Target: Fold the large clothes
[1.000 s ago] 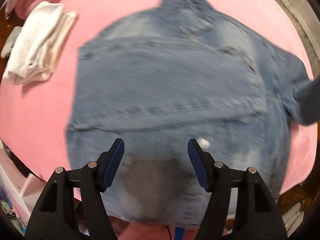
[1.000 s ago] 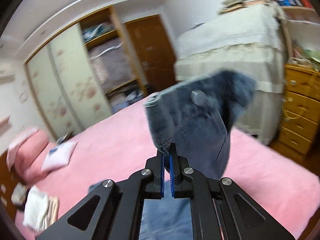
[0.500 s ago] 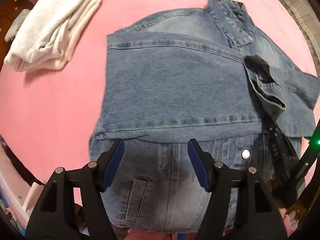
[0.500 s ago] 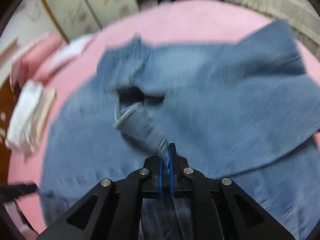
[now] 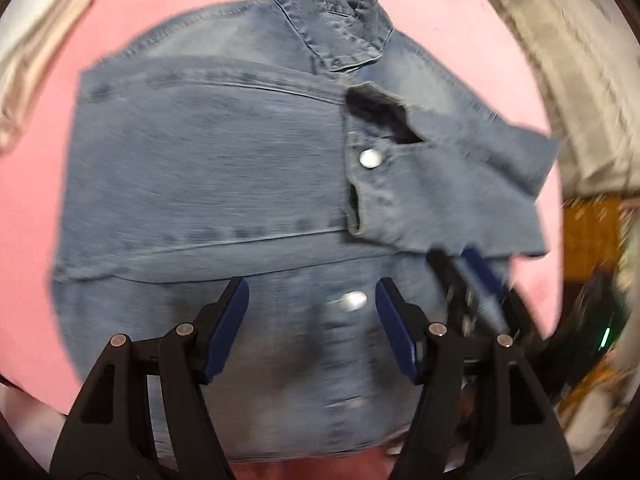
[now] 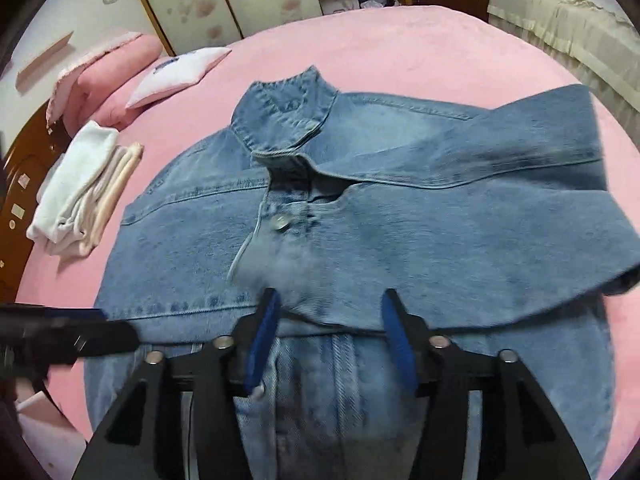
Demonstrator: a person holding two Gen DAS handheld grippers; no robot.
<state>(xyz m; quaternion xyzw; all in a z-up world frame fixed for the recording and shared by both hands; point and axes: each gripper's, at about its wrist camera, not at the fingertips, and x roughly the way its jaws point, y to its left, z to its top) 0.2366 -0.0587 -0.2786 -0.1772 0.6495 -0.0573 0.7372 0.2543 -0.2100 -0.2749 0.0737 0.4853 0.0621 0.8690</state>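
Note:
A blue denim jacket lies spread on the pink bed, collar at the far end. Both sleeves are folded across its body; the right sleeve's cuff with a metal button rests near the middle. My right gripper hovers just above the folded sleeve, its jaws opening, with no cloth pressed between the pads. My left gripper stands open over the jacket's lower front, holding nothing. The right gripper's fingers show blurred at the right of the left wrist view.
Folded white clothes lie on the bed left of the jacket. Pink pillows and a white cushion sit at the bed's far left. A cloth-covered piece of furniture stands beyond the bed's right edge, and wardrobes line the back wall.
The right gripper came down with the sleeve cuff, laid it across the jacket and opened, letting it go. The left gripper shifted over the jacket and stayed open.

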